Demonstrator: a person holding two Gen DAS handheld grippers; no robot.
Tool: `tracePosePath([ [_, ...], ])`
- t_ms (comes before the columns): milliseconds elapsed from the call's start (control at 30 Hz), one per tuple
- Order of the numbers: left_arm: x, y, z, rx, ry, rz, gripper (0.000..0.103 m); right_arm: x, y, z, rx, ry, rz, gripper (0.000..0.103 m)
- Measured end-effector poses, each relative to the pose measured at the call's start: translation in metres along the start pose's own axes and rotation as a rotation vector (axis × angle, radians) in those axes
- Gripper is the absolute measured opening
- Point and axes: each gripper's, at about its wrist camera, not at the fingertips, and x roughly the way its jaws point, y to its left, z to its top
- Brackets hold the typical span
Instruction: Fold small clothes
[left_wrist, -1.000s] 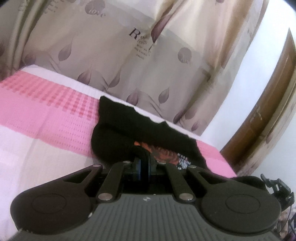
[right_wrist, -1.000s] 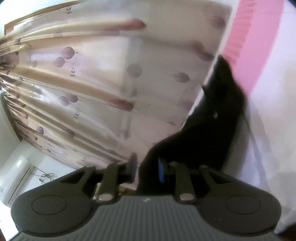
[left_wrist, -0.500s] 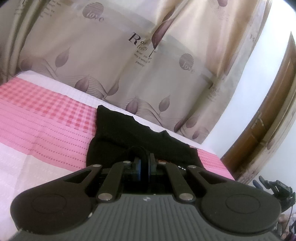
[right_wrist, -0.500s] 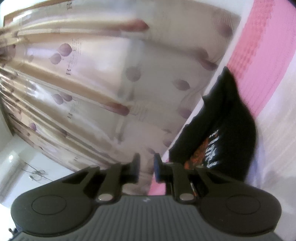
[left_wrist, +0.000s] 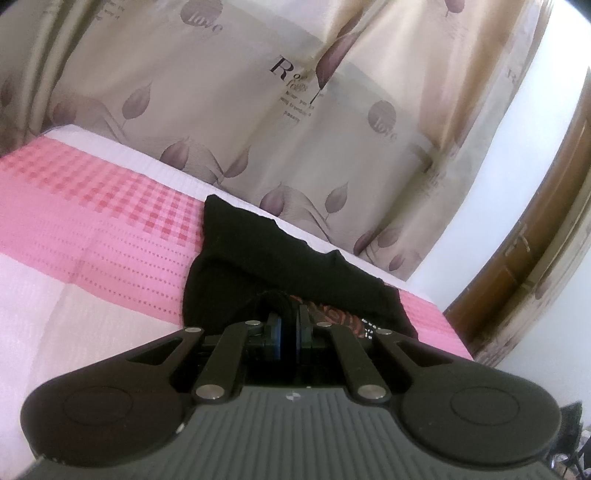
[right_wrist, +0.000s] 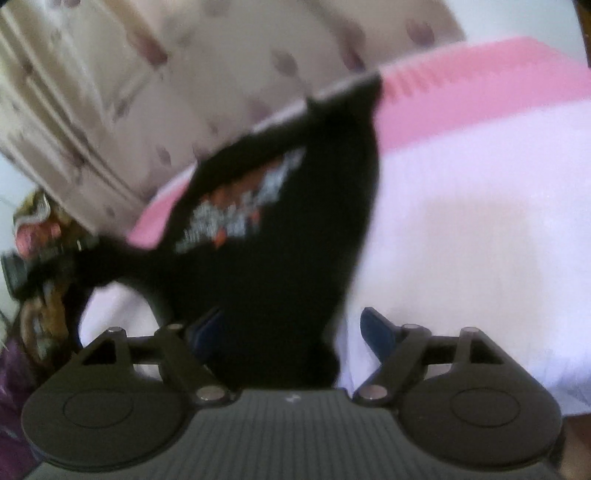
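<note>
curtain (left_wrist: 332, 122): "love", "R" readable | black shirt (left_wrist: 266, 266) print: unreadable

Left gripper (left_wrist: 287, 325) jaws pinched shut on black cloth, right gripper (right_wrist: 291, 328) jaws opening wide

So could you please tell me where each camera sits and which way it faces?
Left wrist: on the left tool, looking along the bed towards the curtain; its pads are shut on the black T-shirt.
Right wrist: on the right tool, looking down at the T-shirt; its pads are opening, cloth between them.
Shared: T-shirt, bed, curtain.
</note>
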Motion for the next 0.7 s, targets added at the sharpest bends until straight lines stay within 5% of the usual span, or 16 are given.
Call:
tracePosePath([
  [67, 0.0, 0.001, -0.003, -0.001, 0.005, 0.004, 0.007, 0.005, 0.01, -0.014, -0.076, -0.005, -0.034, 0.073],
  [100, -0.001, 0.001, -0.004, -0.003, 0.007, 0.005, 0.007, 0.007, 0.016, -0.018, -0.108, 0.002, -0.035, 0.037],
  [133, -0.001, 0.001, -0.005, -0.003, 0.009, 0.008, 0.007, 0.011, 0.019, -0.02, -0.115, 0.011, -0.041, 0.02],
  [233, -0.003, 0.001, -0.005, -0.003, 0.011, 0.015, 0.007, 0.016, 0.02, -0.021, -0.076, -0.014, -0.017, 0.019],
  [700, 0.002, -0.014, 0.014, 0.021, -0.04, -0.019, 0.007, -0.006, 0.012, 0.043, 0.276, -0.252, 0.403, 0.017],
])
